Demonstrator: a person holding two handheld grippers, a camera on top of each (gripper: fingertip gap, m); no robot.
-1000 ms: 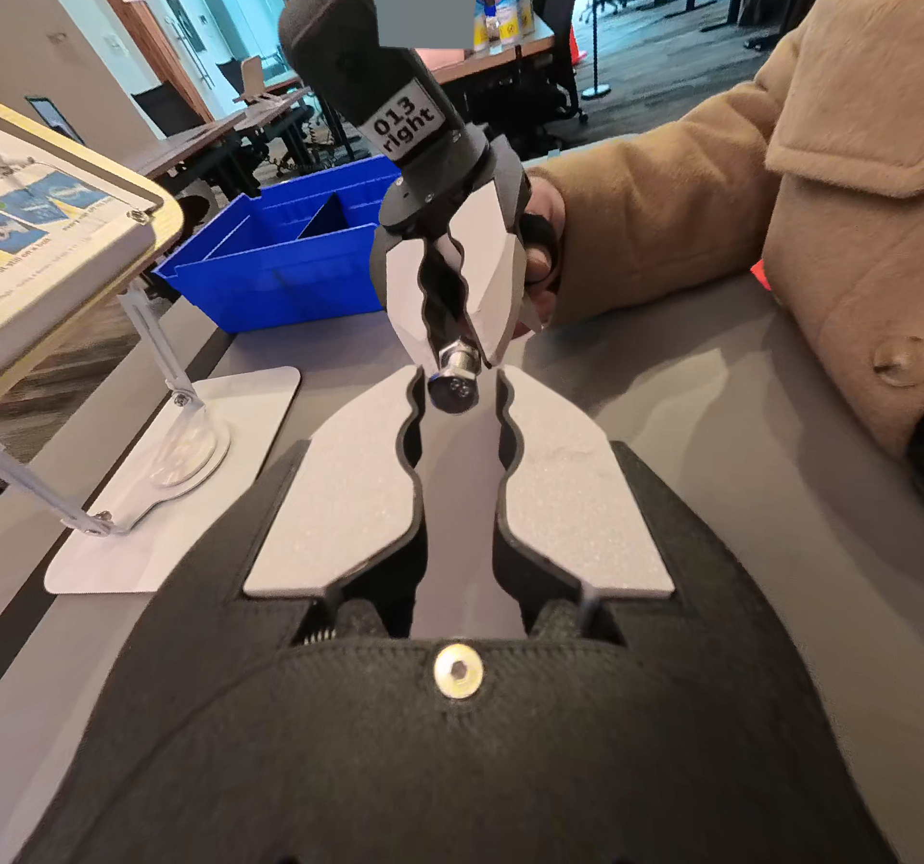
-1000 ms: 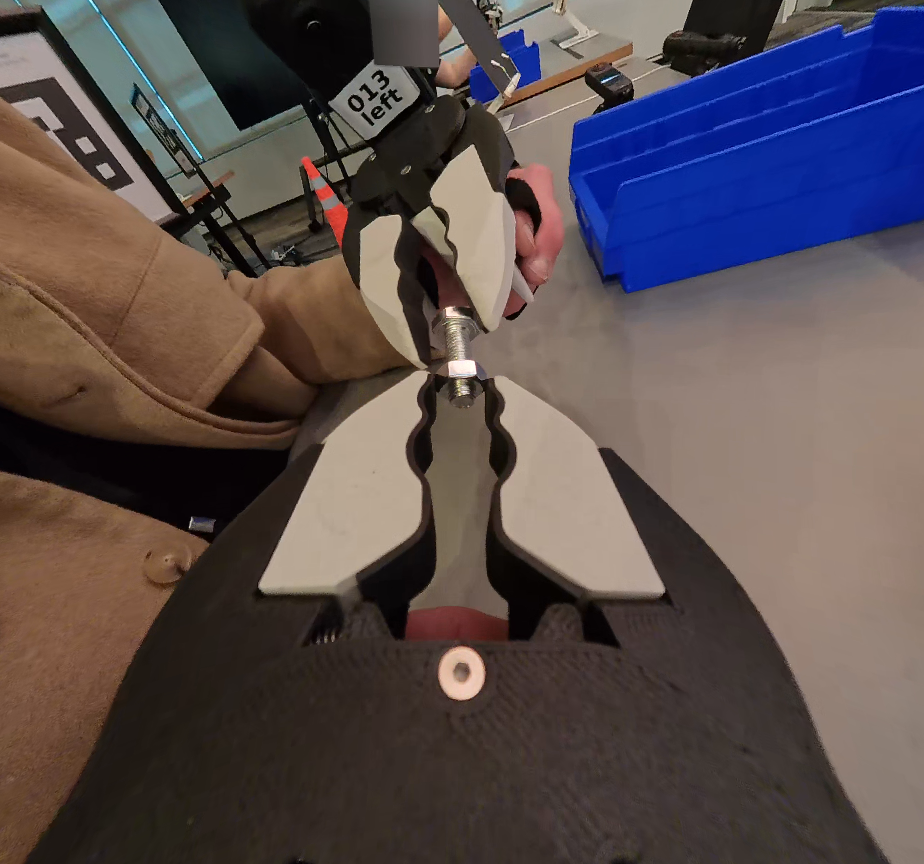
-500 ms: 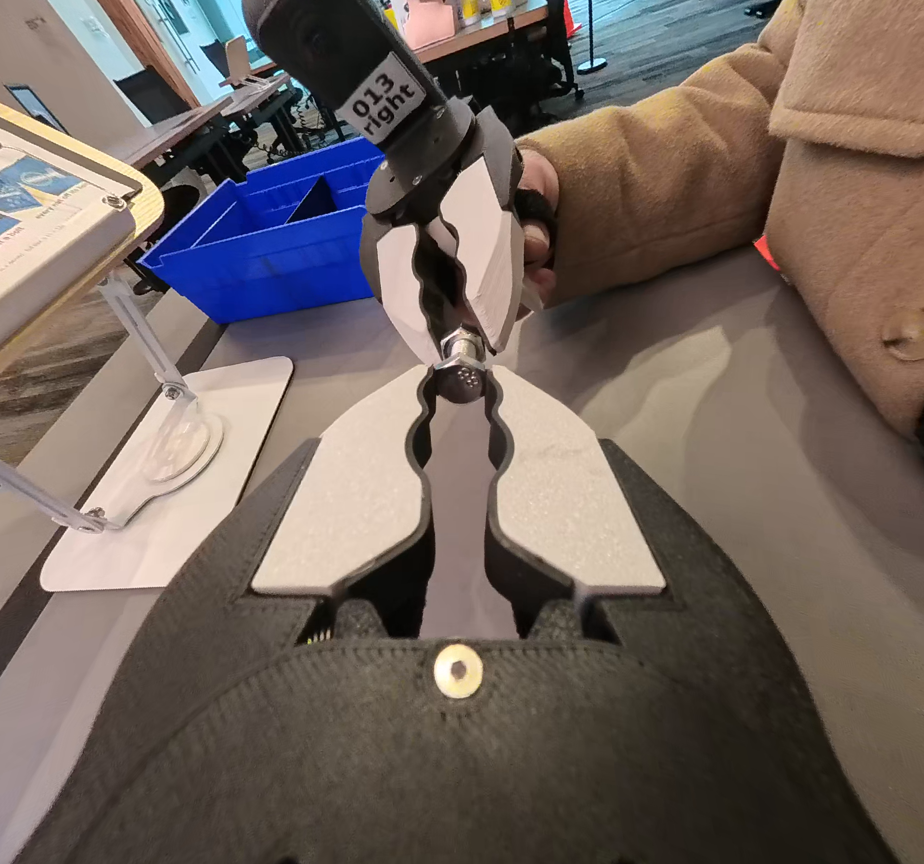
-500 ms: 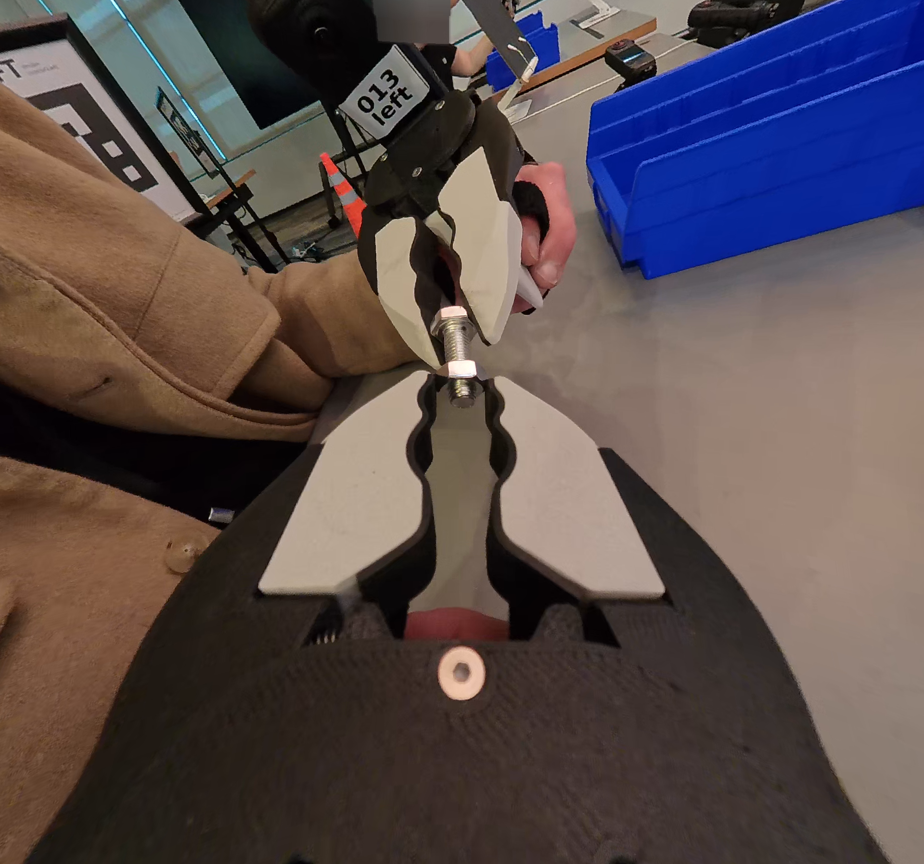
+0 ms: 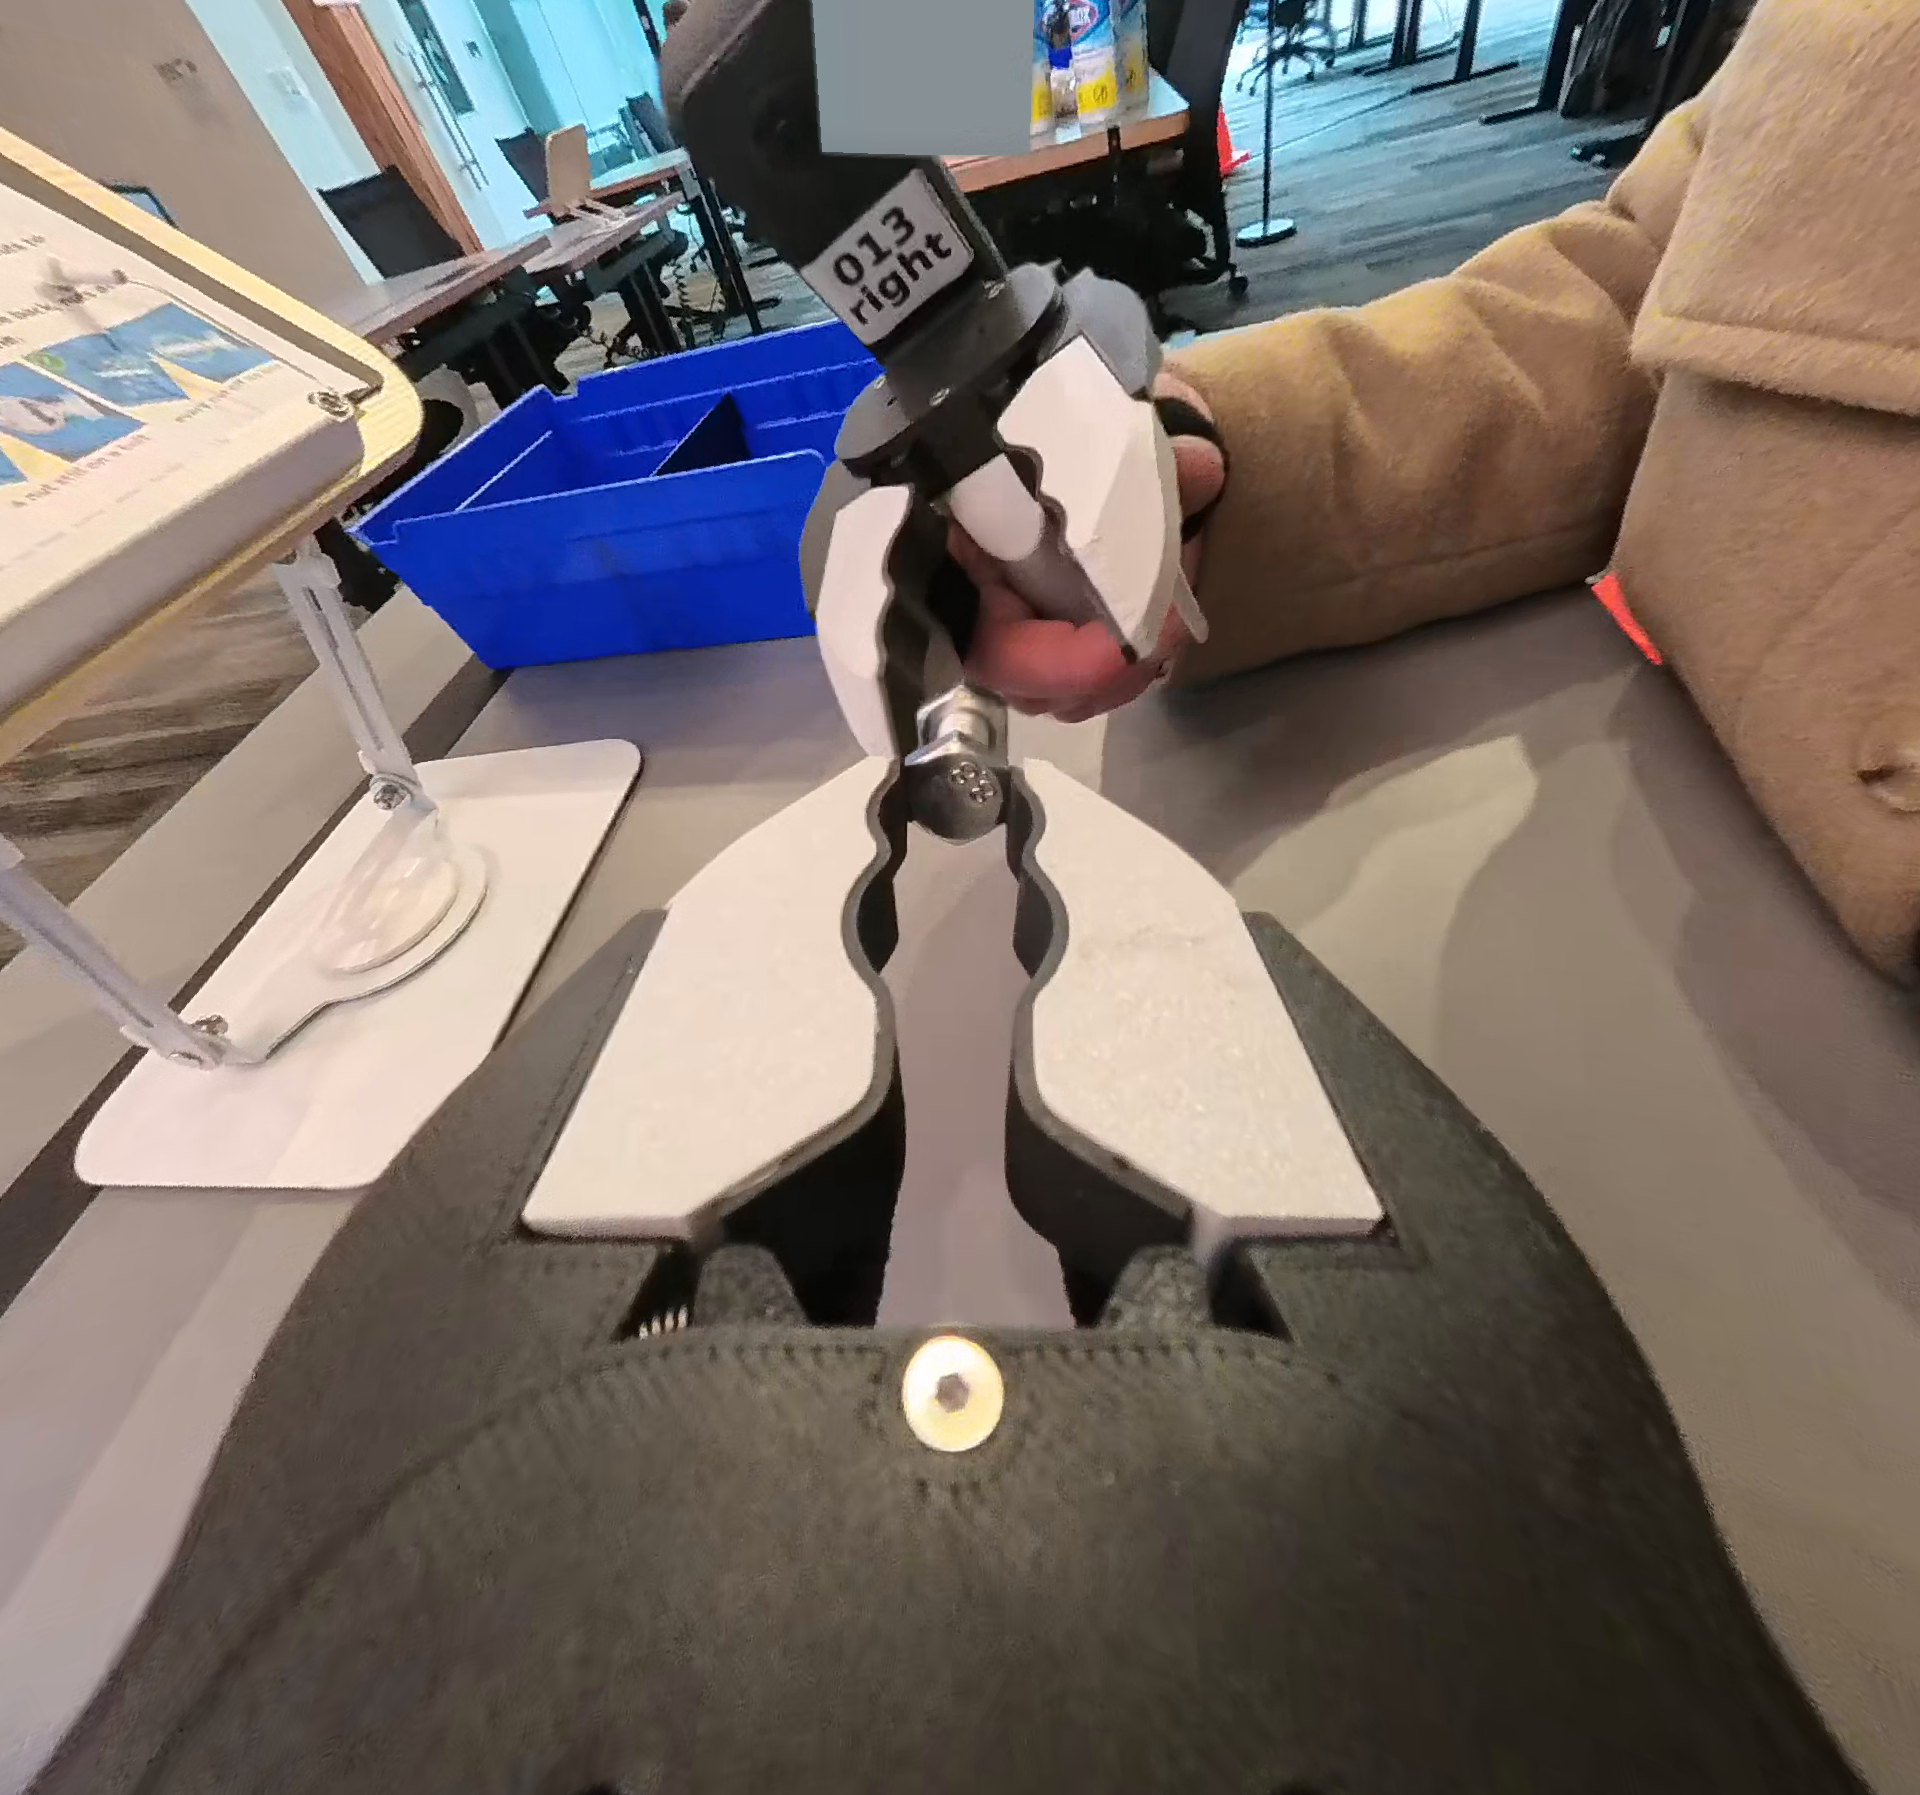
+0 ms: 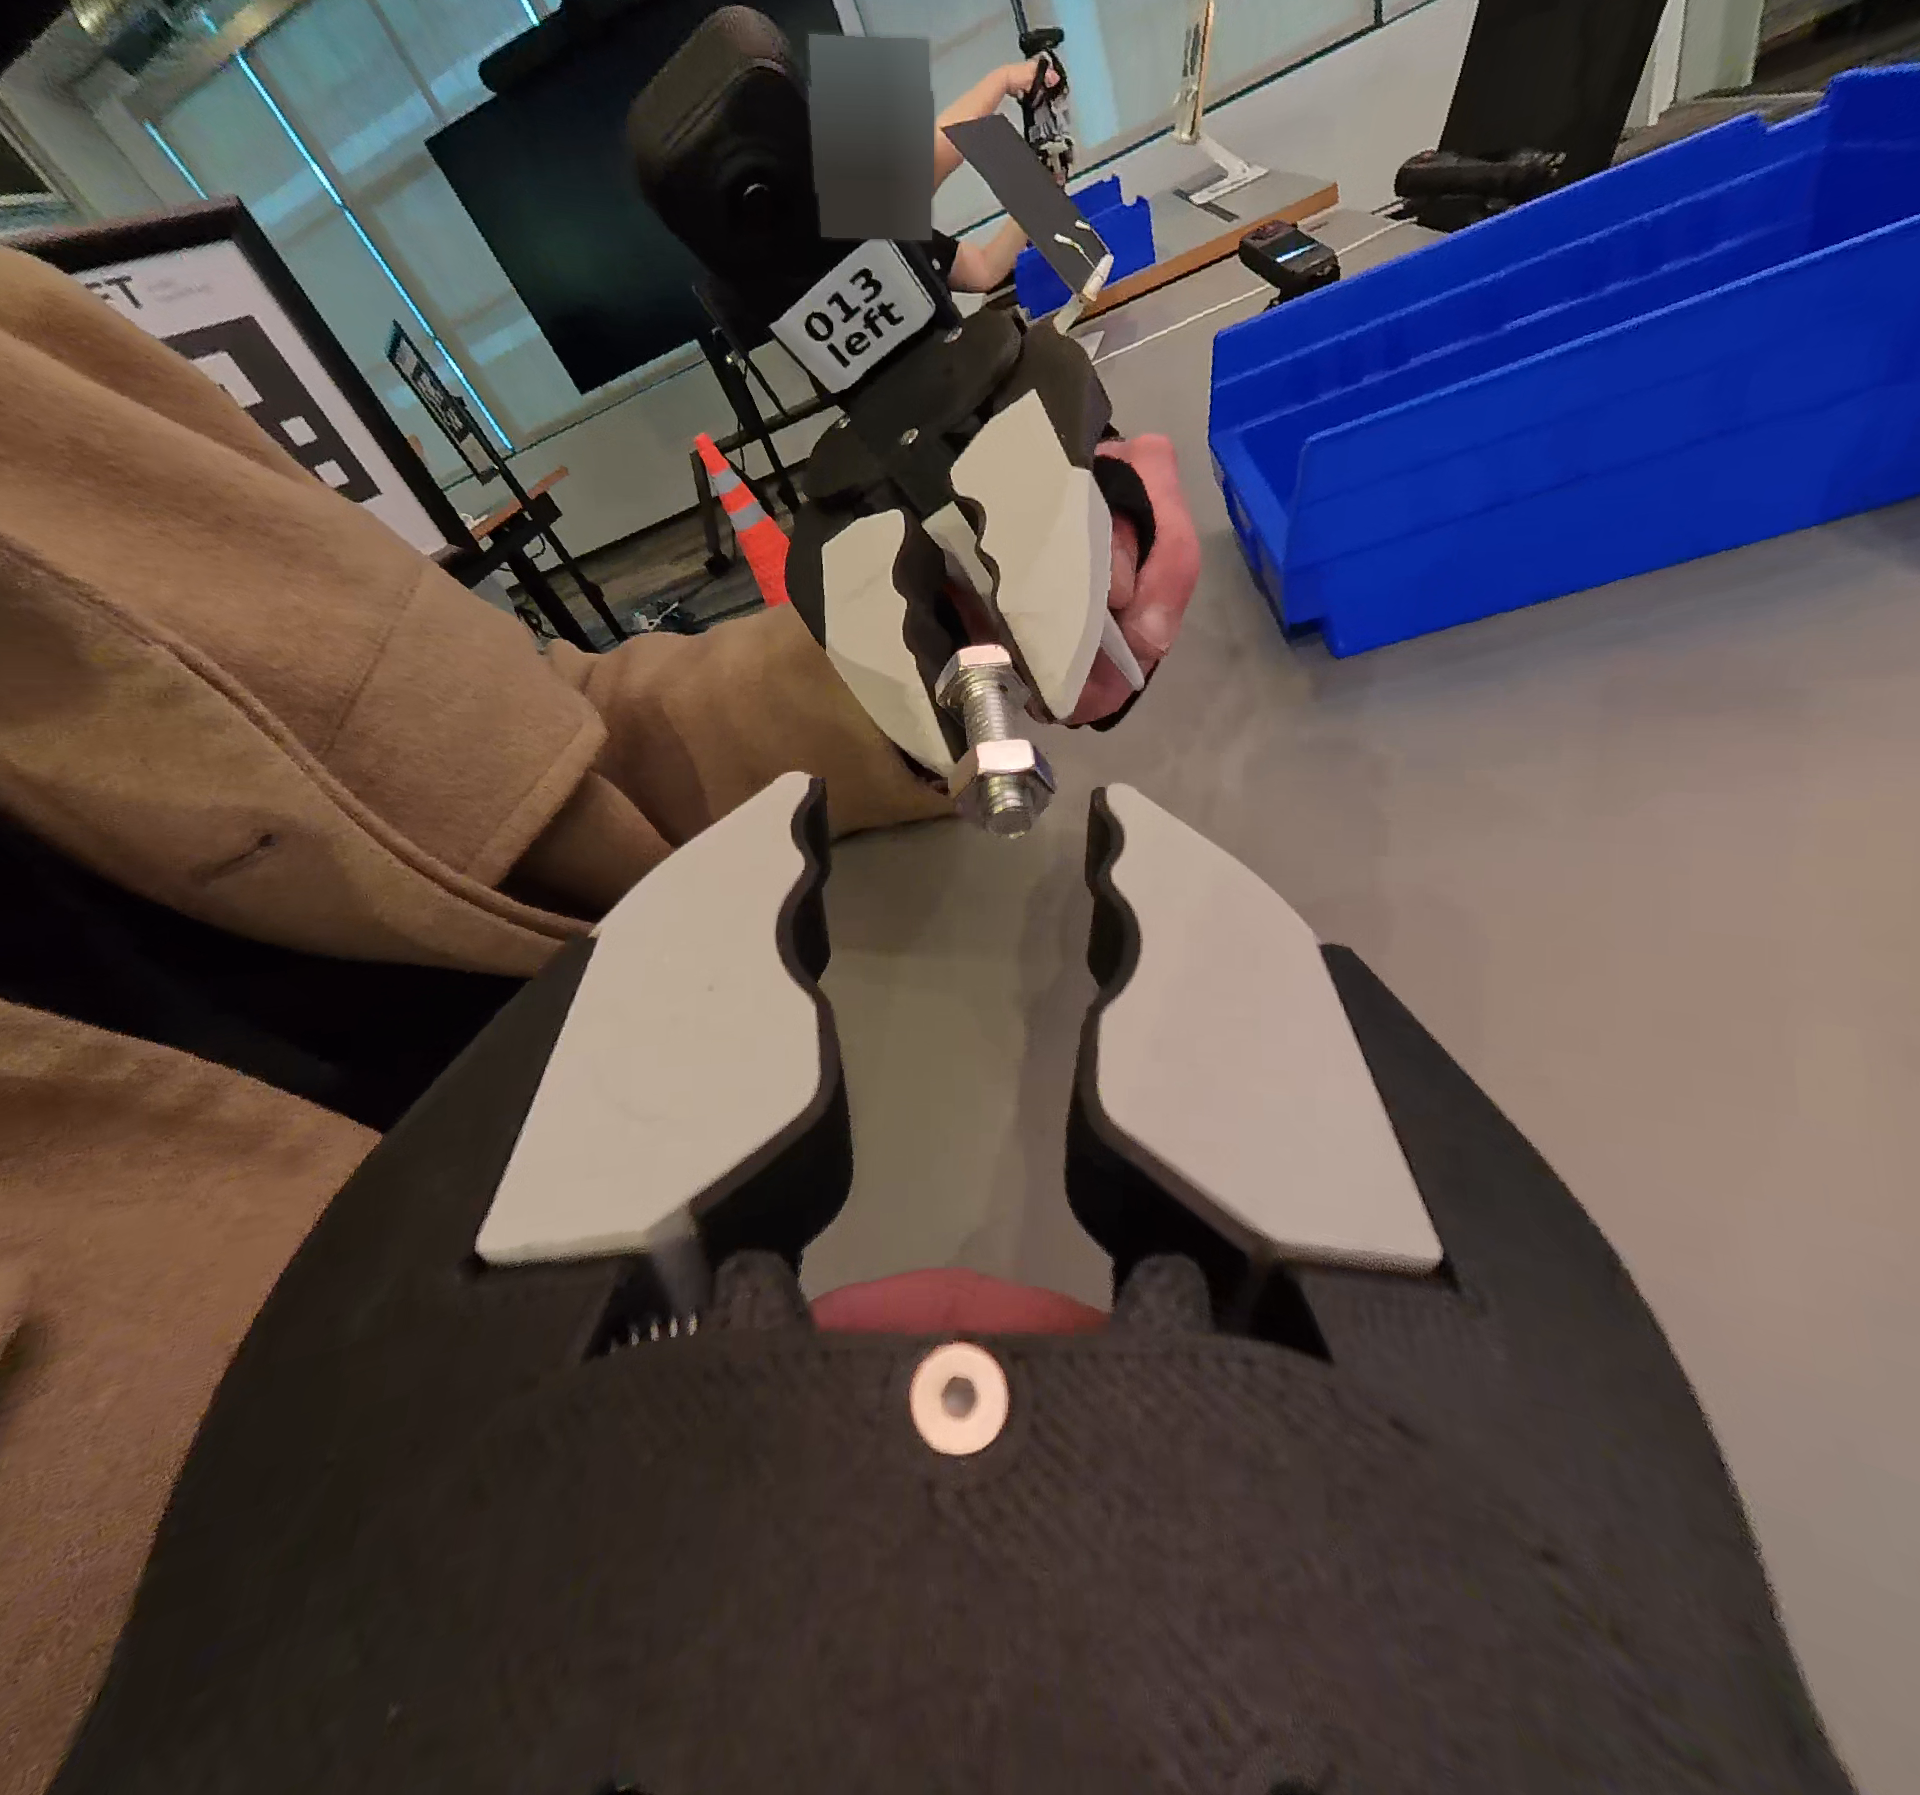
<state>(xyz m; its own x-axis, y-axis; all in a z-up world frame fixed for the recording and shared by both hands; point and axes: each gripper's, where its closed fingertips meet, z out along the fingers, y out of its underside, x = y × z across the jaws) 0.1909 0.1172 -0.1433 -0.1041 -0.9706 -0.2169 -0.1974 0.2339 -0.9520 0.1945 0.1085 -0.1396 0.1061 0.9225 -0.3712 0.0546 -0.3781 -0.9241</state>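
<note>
Silver bolt [image 6: 989, 729], blue bin [image 5: 623, 519], grey tabletop [image 6: 1558, 862], tan coat sleeve [image 5: 1403, 457], orange cone [image 6: 740, 517].

A white label [image 5: 896, 268] marks the right gripper [image 5: 997, 696], a second label [image 6: 852, 322] the left gripper [image 6: 997, 727]; the stand's sheet [image 5: 104, 374] seems blurred.

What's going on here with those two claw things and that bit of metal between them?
A person in a tan coat holds a handheld gripper in each hand over a grey table. The left gripper is clamped on the head end of a bolt with a nut threaded on it. The right gripper is open, its fingers either side of the nut without touching it. A blue bin sits behind on the table.
</note>
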